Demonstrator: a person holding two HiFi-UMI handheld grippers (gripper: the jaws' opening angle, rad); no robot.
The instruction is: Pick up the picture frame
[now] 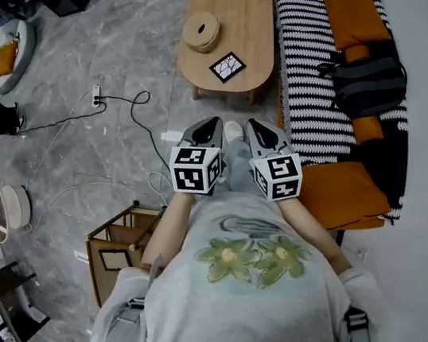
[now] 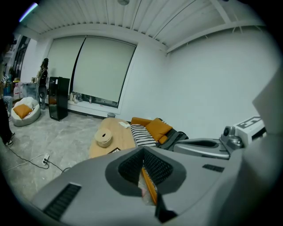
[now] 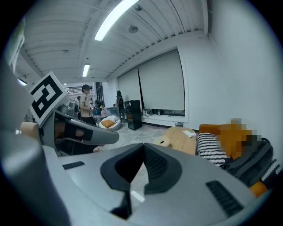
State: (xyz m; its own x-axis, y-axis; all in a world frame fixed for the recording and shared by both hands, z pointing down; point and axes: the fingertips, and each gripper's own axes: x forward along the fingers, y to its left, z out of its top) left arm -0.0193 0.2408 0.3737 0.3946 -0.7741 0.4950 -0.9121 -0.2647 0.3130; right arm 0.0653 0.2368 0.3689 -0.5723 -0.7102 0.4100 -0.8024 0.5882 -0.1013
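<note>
We're in a living-room corner set up inside a bigger workspace. Just ahead of the fingers sits a low oval wooden worktop, and to their right a sofa with a striped throw and orange cushions. Marble-look floor, roller blinds on the far window; over to the fingers' left, ceiling strip lights, loose cables and a person standing.
</note>
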